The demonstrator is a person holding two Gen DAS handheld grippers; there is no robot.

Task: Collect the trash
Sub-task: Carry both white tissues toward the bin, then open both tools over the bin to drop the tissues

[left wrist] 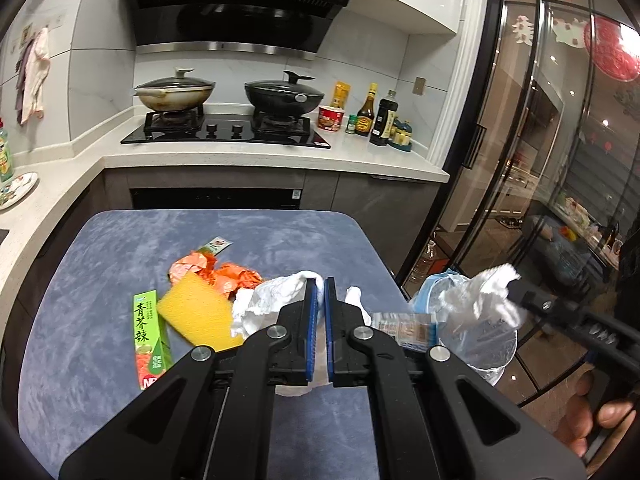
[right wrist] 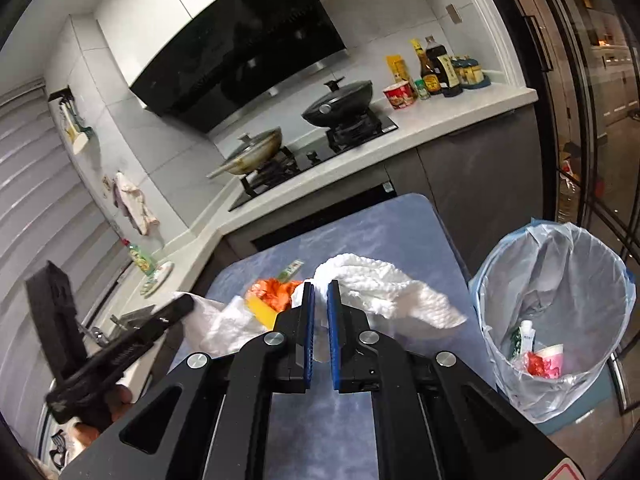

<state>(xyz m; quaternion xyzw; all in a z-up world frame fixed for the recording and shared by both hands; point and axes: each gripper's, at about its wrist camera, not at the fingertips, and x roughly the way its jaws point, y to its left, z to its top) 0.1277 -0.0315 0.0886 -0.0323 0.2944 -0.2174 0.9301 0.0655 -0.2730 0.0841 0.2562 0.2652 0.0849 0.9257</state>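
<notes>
My left gripper (left wrist: 320, 282) is shut on a crumpled white tissue (left wrist: 272, 298) above the blue table (left wrist: 120, 360). My right gripper (right wrist: 321, 285) is shut on another white paper towel (right wrist: 380, 284), held in the air; it also shows in the left wrist view (left wrist: 488, 292) near the bin. On the table lie a yellow sponge (left wrist: 196, 314), an orange crumpled wrapper (left wrist: 224, 274), a green box (left wrist: 150, 336), a small green sachet (left wrist: 214, 246) and a small packet (left wrist: 404, 328). The bin (right wrist: 556, 320) with a clear liner stands right of the table and holds some trash.
Behind the table runs a white counter (left wrist: 280, 156) with a stove, two lidded woks (left wrist: 284, 96) and sauce bottles (left wrist: 384, 118). A glass door (left wrist: 560, 160) is on the right. A plate (left wrist: 16, 190) and a green bottle sit on the left counter.
</notes>
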